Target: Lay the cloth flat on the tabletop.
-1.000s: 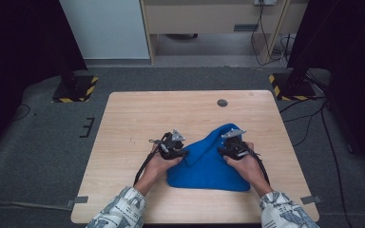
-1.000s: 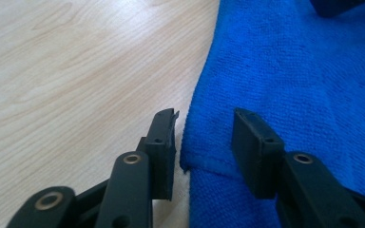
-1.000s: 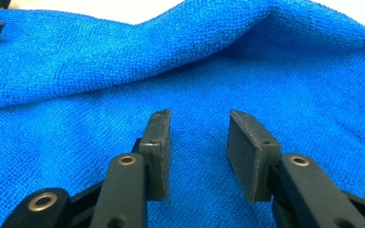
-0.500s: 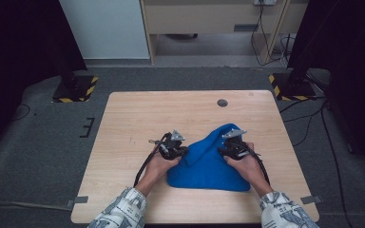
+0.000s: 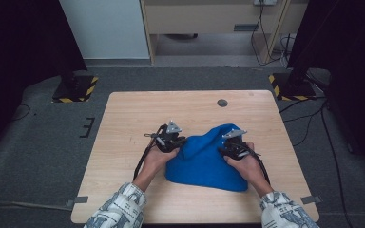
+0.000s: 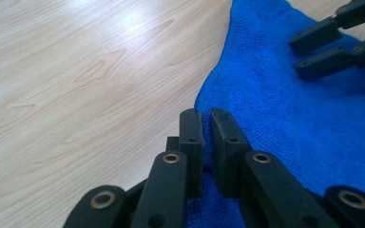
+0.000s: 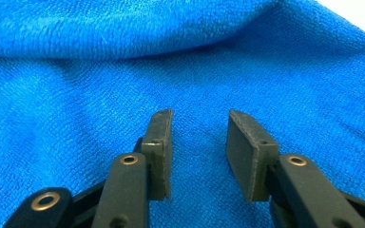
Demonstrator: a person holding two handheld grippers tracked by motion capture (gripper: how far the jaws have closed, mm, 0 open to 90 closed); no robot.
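A blue terry cloth (image 5: 204,161) lies crumpled on the wooden table (image 5: 133,118), nearer the front. My left gripper (image 5: 177,141) is at the cloth's left edge. Its jaws have just been closing, and in the left gripper view the left gripper (image 6: 207,118) is shut on that edge of the cloth (image 6: 285,123), with fabric pinched between the pads. My right gripper (image 5: 226,148) rests over the cloth's right part. In the right gripper view the right gripper (image 7: 199,118) stands open, the cloth (image 7: 123,71) lying below and beyond its gap. The right gripper (image 6: 335,45) also shows in the left gripper view.
A small dark round grommet (image 5: 222,102) sits in the tabletop near the far edge. Bare wood extends left of and behind the cloth. Dark stands with yellow-black bases (image 5: 73,90) and cables are on the floor beyond the table.
The left gripper has risen slightly, taking the cloth's left edge with it. The right gripper and hand have stayed in place.
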